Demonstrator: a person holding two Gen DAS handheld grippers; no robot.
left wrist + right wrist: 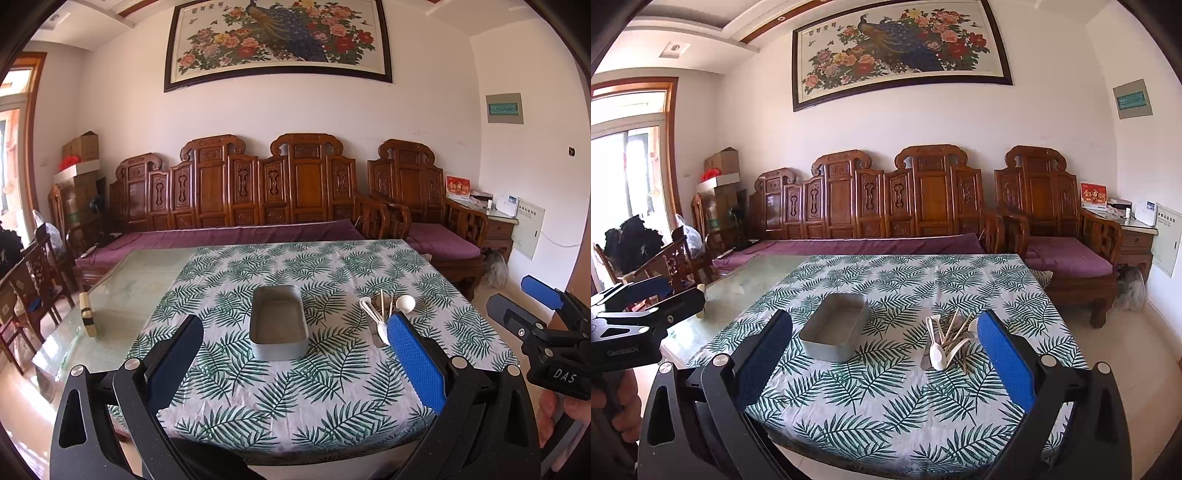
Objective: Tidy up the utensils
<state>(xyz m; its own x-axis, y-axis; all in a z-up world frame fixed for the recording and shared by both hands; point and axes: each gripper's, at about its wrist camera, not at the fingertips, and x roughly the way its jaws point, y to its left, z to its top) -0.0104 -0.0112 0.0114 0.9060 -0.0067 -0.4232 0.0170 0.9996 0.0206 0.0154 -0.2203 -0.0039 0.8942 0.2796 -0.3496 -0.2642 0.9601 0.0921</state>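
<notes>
An empty grey metal tin (279,322) (834,332) sits in the middle of the leaf-print tablecloth (332,387). To its right lies a loose pile of utensils (384,314) (947,341): white plastic spoons, wooden chopsticks and some metal pieces. My left gripper (295,343) is open, held above the near table edge, with the tin framed between its fingers. My right gripper (884,343) is also open and holds nothing; the pile lies just inside its right finger (1004,362). Each gripper shows at the other view's edge, the right gripper (546,325) and the left gripper (639,302).
The cloth covers the right part of a glass-topped table (140,280); a small tan block (86,314) stands on the bare glass at the left. A carved wooden sofa with purple cushions (236,232) runs behind the table. Wooden chairs (29,280) stand at the left.
</notes>
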